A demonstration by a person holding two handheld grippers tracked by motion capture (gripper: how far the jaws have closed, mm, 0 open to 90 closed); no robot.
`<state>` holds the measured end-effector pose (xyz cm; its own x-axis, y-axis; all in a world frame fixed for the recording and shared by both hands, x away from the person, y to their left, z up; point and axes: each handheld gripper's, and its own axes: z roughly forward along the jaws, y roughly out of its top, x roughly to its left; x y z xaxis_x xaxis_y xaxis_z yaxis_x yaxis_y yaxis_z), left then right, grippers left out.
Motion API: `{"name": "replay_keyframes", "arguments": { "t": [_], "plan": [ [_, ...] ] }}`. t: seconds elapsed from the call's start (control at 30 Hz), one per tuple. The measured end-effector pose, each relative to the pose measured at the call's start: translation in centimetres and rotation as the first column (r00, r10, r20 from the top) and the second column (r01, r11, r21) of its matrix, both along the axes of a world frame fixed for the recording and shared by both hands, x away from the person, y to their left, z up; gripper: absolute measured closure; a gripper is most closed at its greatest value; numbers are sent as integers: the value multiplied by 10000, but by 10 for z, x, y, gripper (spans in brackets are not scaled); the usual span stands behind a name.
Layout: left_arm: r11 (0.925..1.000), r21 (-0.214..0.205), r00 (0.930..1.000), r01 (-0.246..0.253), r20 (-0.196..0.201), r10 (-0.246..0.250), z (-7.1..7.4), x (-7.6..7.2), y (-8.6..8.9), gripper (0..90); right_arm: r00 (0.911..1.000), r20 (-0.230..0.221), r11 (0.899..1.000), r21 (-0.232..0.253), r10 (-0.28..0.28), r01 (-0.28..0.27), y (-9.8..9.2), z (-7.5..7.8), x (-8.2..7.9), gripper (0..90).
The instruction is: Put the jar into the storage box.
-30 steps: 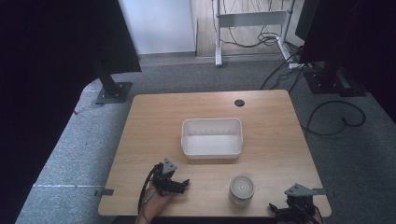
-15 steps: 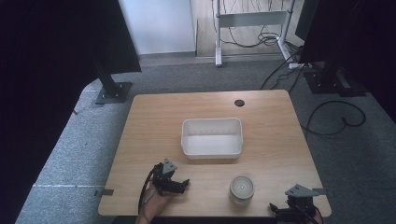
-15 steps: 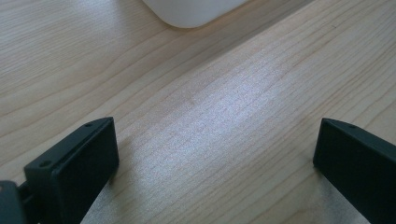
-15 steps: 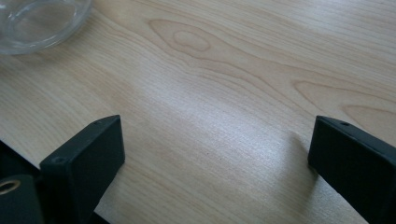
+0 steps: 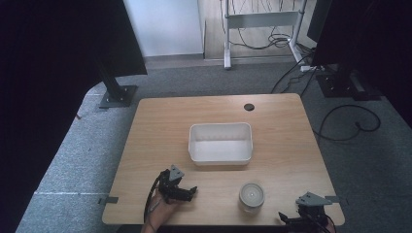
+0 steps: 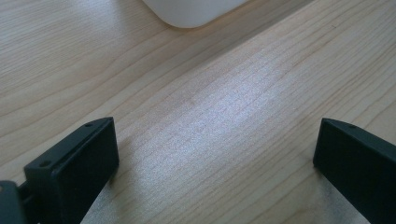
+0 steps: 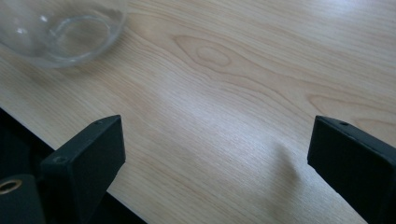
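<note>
The glass jar (image 5: 251, 195) at the table's (image 5: 291, 126) 6 o'clock edge, between the wide-open left gripper (image 5: 190, 193) and wide-open right gripper (image 5: 286, 219), looks rigid, slippery and breakable, perhaps light, so grip its sidewall squarely.

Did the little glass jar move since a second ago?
No. The glass jar sits in the same spot near the table's front edge, just as far in front of the white tray as before.
</note>
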<state>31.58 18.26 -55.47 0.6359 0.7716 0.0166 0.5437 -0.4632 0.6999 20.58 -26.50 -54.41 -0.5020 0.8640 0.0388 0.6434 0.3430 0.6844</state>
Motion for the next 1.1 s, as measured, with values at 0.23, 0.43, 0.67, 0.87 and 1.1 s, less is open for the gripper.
{"name": "replay_keyframes", "arguments": {
  "t": [0.23,0.43,0.67,0.87,1.1],
  "plan": [
    [10000,13,10000,8,8,-8,0,0,0,0,9995,238,9997,98,220,-223,6,8,-1,40],
    [10000,4,10000,3,2,-3,0,0,0,0,9987,296,9990,186,404,-409,11,10,0,46],
    [10000,11,10000,8,10,-8,0,0,0,0,9975,394,9977,320,587,-600,18,12,1,43],
    [10000,14,10000,8,8,-8,0,0,0,0,9960,469,9958,482,758,-780,25,14,2,40],
    [10000,13,10000,9,9,-9,0,0,0,0,9929,634,9928,591,1003,-1040,35,15,4,30]
  ]
}}
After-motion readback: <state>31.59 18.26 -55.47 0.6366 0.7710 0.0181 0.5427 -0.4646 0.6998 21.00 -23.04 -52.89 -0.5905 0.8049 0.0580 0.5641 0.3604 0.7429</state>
